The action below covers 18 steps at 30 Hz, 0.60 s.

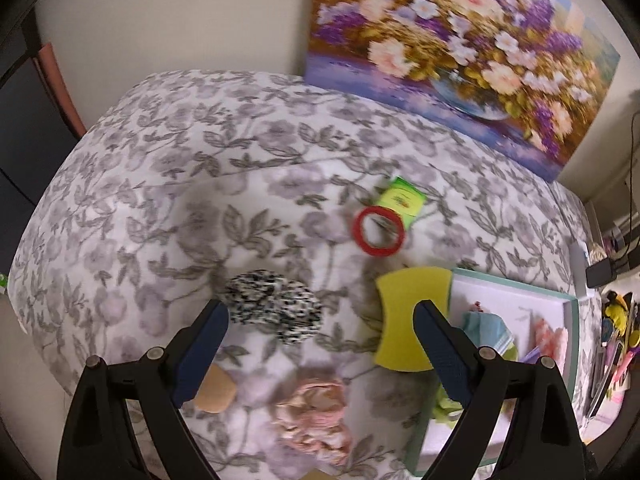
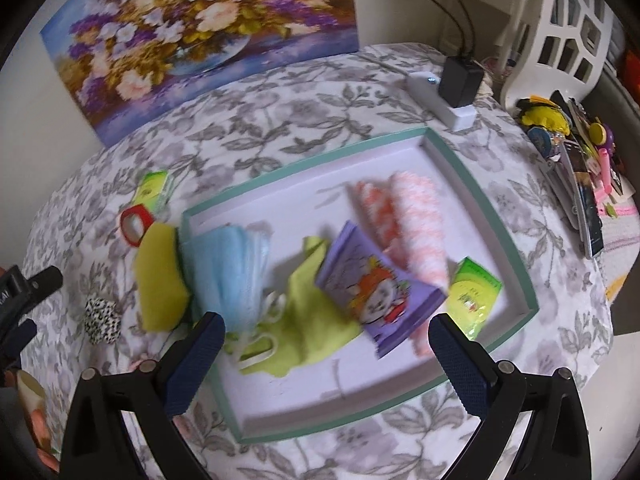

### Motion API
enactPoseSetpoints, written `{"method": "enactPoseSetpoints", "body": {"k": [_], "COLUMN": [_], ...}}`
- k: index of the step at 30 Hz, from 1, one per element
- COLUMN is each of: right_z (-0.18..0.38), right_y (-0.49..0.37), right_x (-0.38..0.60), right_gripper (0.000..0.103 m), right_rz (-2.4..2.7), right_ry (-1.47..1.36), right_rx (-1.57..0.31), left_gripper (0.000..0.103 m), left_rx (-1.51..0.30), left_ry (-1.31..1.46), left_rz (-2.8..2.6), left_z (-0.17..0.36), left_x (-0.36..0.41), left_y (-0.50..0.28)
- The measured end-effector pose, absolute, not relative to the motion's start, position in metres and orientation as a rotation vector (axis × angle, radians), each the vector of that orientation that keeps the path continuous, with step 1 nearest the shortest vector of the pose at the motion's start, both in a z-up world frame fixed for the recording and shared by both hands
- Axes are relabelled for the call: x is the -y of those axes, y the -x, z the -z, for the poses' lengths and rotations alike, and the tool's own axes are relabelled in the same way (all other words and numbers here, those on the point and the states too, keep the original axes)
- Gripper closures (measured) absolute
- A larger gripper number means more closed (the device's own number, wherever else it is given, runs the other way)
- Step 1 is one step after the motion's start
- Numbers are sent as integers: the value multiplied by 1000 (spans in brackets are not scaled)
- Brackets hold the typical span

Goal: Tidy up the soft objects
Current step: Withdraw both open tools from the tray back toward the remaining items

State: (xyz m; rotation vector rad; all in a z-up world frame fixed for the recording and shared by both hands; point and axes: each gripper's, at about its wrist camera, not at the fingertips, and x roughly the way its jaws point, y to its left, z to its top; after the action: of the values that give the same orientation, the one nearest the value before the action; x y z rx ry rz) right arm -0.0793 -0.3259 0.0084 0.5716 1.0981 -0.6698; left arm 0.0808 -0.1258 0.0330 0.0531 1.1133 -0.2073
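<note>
Both claws were spread wide, empty. Low in the left frame, the left claw hung over a ruffled pink scrunchie and a speckled one. Centre frame, bare floral cloth lay open. Under the right claw, a teal-rimmed tray held masks, a green cloth, a purple packet and fuzzy socks. A spongy yellow block touched its left edge.

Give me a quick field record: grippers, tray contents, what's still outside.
left gripper: open, empty, over the black-and-white scrunchie
right gripper: open, empty, above the tray
in tray: blue masks, green cloth, purple packet, pink fluffy socks, green sachet
outside tray: yellow sponge, red ring, pink scrunchie, green box
</note>
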Motion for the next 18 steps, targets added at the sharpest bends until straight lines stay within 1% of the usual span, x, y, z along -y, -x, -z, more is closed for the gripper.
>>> {"method": "enactPoseSetpoints", "body": {"k": [6, 12, 18], "right_z": [-7, -5, -7], "right_y": [71, 68, 66], "right_x": [298, 276, 250], "right_gripper": [0, 0, 0], "right_rz": [638, 616, 585], "right_ry": [-550, -532, -500], "right_rx": [-1112, -1126, -1136], "left_gripper": [9, 9, 9], "left_rx": [-1117, -1156, -1155], "left_ry": [-28, -37, 14], "left_rz": [180, 196, 194], "left_z": [-32, -21, -19], "left_x": [93, 72, 40], "left_y": [-82, -77, -74]}}
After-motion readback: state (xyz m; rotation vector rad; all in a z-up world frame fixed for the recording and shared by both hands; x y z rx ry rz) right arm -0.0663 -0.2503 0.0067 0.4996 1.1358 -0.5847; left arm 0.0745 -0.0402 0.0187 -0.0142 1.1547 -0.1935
